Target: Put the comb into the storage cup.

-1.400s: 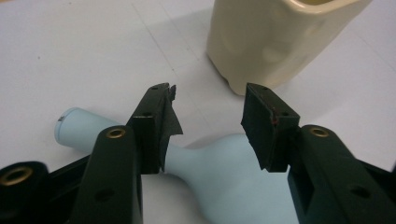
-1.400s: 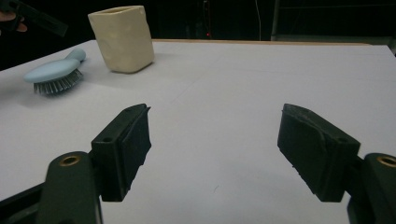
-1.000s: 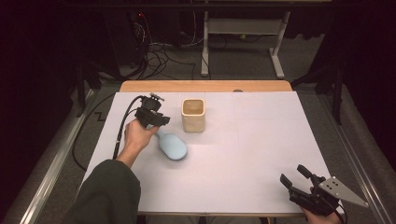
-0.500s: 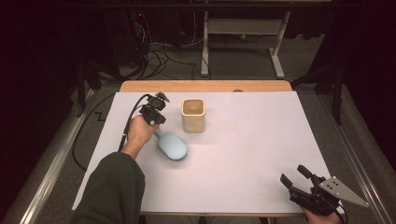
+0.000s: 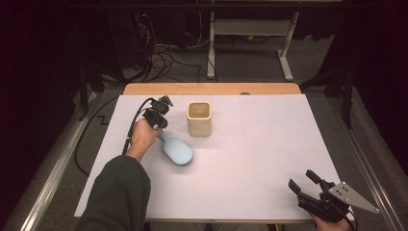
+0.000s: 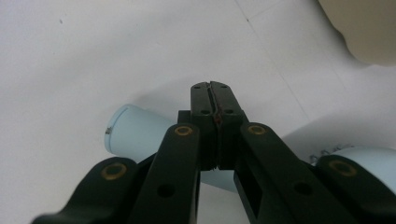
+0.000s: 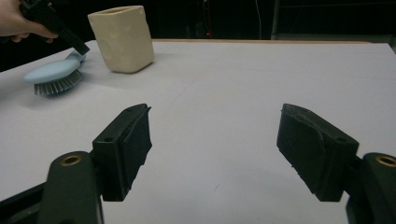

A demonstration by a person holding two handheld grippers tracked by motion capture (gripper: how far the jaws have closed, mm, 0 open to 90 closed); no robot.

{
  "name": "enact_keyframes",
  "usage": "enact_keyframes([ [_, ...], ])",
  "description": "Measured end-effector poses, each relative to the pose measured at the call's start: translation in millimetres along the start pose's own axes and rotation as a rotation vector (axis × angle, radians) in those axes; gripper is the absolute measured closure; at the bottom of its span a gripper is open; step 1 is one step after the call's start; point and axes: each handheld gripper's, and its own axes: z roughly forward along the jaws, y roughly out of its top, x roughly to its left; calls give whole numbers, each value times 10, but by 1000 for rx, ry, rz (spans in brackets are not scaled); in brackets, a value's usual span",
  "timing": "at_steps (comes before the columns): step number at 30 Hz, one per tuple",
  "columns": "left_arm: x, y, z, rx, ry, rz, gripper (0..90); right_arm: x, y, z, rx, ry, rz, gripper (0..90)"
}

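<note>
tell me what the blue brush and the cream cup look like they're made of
Brush: likely moulded plastic, a smooth matte pale-blue back and handle, with dense grey bristles that look synthetic. Cup: possibly ceramic or a soft moulded material, matte cream, thick-walled with rounded corners and a slightly uneven surface.

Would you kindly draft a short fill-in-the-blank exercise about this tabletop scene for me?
1. The light blue plastic brush lies with its grey bristles facing ____.
2. The fingers of the left gripper are ____, above the brush's handle.
3. The fingers of the right gripper stand ____, with nothing between them.
4. The cream square cup stands ____ on the white table.

Missing words: down; shut; open; upright
</note>
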Motion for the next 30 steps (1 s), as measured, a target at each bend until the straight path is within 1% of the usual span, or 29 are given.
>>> enact_keyframes([
  [8,45,-24,-6,16,-6,1,889,2,-1,1,-4,1,-1,264],
  [10,48,-28,-8,17,-10,-4,888,2,0,1,-4,1,-1,264],
  [11,51,-27,-10,18,-8,1,889,1,0,1,-4,1,1,264],
  [17,46,-29,-11,21,-12,-3,888,0,-1,-7,-4,3,3,264],
  [25,53,-44,-14,23,-14,9,887,-5,-2,-14,-5,-2,4,264],
  [30,54,-57,-18,35,-17,17,887,-4,-2,-10,-4,-2,2,263],
])
